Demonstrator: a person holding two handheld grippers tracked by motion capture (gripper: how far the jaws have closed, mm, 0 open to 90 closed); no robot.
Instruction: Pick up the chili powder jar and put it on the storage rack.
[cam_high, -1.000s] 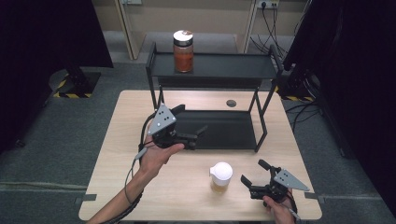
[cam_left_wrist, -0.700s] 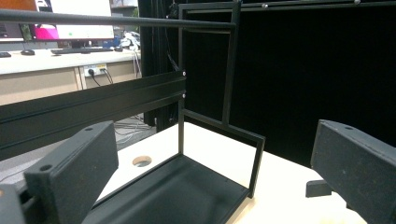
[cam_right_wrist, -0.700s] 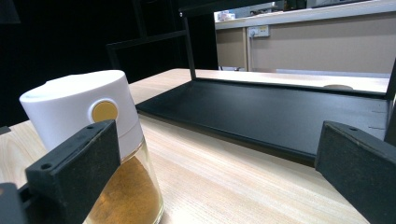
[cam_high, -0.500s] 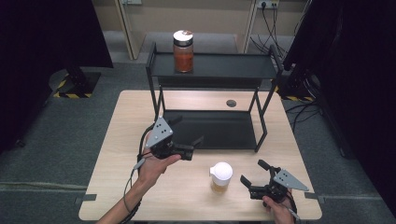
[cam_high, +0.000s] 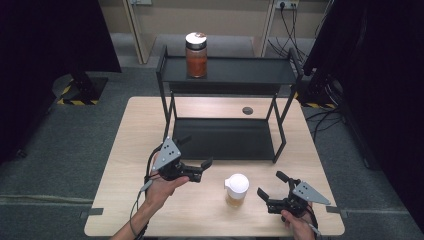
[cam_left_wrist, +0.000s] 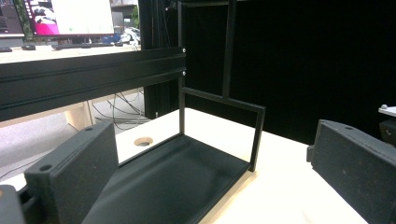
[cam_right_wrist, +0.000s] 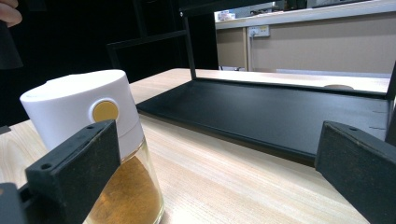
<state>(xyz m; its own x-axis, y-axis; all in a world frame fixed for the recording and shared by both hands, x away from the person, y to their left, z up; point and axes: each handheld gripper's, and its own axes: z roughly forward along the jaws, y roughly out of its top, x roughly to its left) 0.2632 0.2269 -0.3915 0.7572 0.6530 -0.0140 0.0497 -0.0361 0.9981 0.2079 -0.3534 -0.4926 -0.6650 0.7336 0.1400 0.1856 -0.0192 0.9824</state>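
A small glass jar (cam_high: 236, 190) with a white cap and yellow-brown powder stands on the table near the front, between my two grippers. My left gripper (cam_high: 196, 152) hovers open and empty in front of the black rack's lower shelf (cam_high: 225, 140); its own view looks along that shelf (cam_left_wrist: 177, 172). My right gripper (cam_high: 270, 184) rests low at the front right, open, a little right of the jar. In the right gripper view the jar (cam_right_wrist: 100, 140) stands beside and beyond the left jaw, not between the jaws. A tall jar of red-brown contents (cam_high: 196, 55) stands on the rack's top shelf.
The two-tier black rack (cam_high: 292, 75) takes up the back half of the wooden table (cam_high: 130, 150). A round cable hole (cam_high: 247, 110) lies behind the lower shelf. Dark curtains flank the table; cables lie on the floor at the far right.
My left gripper has drawn back from the rack toward the table's front edge, staying open. The right gripper and the white-capped jar have not moved.
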